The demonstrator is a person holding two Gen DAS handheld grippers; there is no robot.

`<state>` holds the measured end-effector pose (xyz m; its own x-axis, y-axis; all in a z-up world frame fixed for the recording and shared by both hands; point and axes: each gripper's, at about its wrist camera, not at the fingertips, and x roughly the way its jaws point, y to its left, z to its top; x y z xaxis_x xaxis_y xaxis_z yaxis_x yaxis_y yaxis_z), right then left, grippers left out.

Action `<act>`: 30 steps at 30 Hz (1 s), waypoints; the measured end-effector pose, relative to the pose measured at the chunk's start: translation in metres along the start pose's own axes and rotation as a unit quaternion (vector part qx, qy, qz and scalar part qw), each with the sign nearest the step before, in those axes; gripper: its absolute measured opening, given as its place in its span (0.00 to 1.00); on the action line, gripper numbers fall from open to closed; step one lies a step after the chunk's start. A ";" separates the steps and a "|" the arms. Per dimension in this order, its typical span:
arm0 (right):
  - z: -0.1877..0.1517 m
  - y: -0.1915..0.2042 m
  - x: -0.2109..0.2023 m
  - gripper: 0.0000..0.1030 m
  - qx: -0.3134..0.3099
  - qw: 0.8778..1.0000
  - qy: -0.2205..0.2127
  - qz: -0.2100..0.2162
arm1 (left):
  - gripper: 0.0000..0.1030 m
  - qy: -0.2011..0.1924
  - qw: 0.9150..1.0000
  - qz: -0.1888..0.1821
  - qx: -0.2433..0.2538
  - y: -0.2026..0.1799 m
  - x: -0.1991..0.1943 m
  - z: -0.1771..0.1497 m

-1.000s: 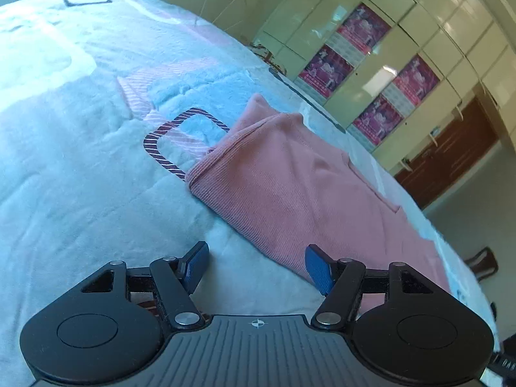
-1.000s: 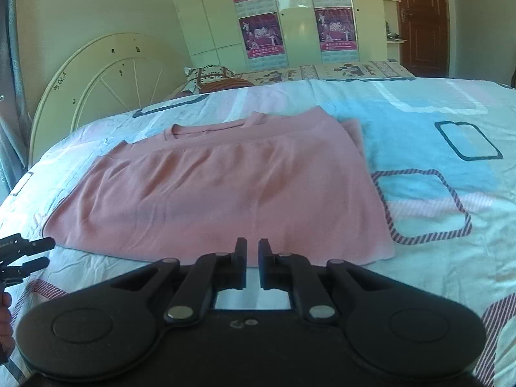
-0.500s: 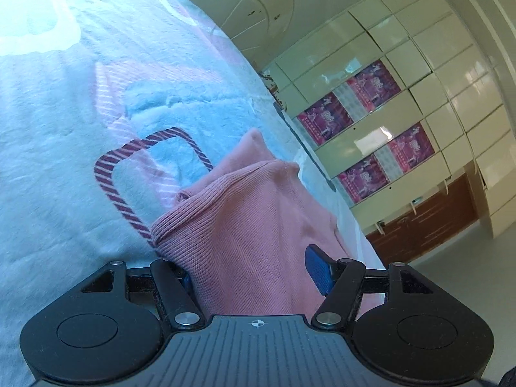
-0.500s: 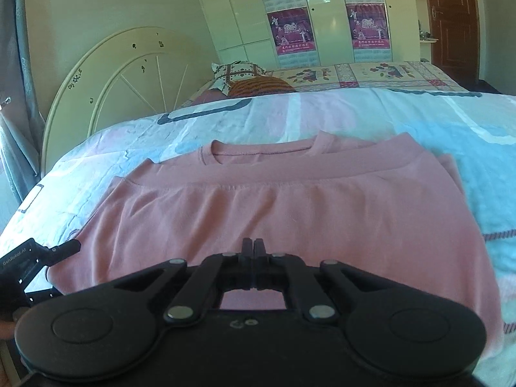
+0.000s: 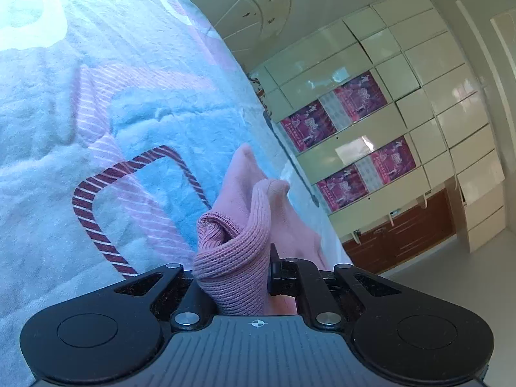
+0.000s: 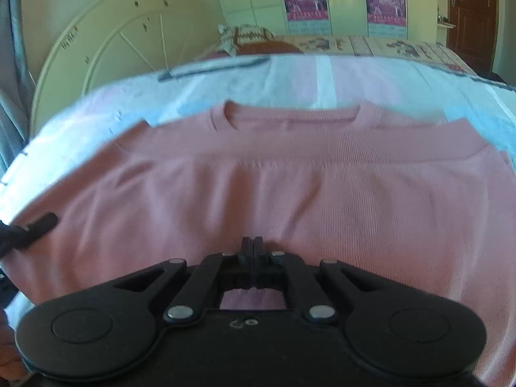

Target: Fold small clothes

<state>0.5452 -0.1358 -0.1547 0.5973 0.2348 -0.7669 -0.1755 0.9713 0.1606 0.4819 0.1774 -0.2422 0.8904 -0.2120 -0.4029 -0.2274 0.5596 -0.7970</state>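
Note:
A pink knitted top (image 6: 290, 187) lies flat on the bed, its neckline toward the headboard. My left gripper (image 5: 235, 274) is shut on a bunched ribbed corner of the pink top (image 5: 232, 258), which rises in a fold between its jaws. My right gripper (image 6: 253, 245) is shut, its tips low over the near middle of the top; I cannot tell whether cloth is pinched between them. The left gripper shows at the far left of the right wrist view (image 6: 29, 230).
The bed cover (image 5: 96, 129) is pale blue and pink with striped square outlines. A cream headboard (image 6: 113, 42) and pillows (image 6: 254, 37) stand beyond. Cupboards with posters (image 5: 354, 135) and a brown door (image 6: 471, 16) line the wall.
My left gripper moved onto the top's corner and shut on it, bunching the cloth. My right gripper closed fully and moved forward over the top's middle.

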 end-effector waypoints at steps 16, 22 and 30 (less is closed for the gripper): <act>-0.001 -0.032 0.000 0.00 0.041 0.996 -0.013 0.076 | 0.08 0.010 0.992 -0.063 0.105 -0.118 0.011 -0.006; -0.002 -0.101 -0.048 0.01 0.141 0.979 -0.082 0.124 | 0.08 0.071 0.972 -0.126 0.183 -0.218 0.025 -0.064; -0.034 -0.253 -0.129 0.08 0.258 0.956 -0.131 0.051 | 0.14 0.254 0.925 -0.093 0.266 -0.272 0.088 -0.226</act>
<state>0.4854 -0.4130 -0.1175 0.7850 0.2652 -0.5598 0.1259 0.8166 0.5634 0.5330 -0.1748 -0.1631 0.5631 -0.6177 -0.5489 0.2575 0.7623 -0.5938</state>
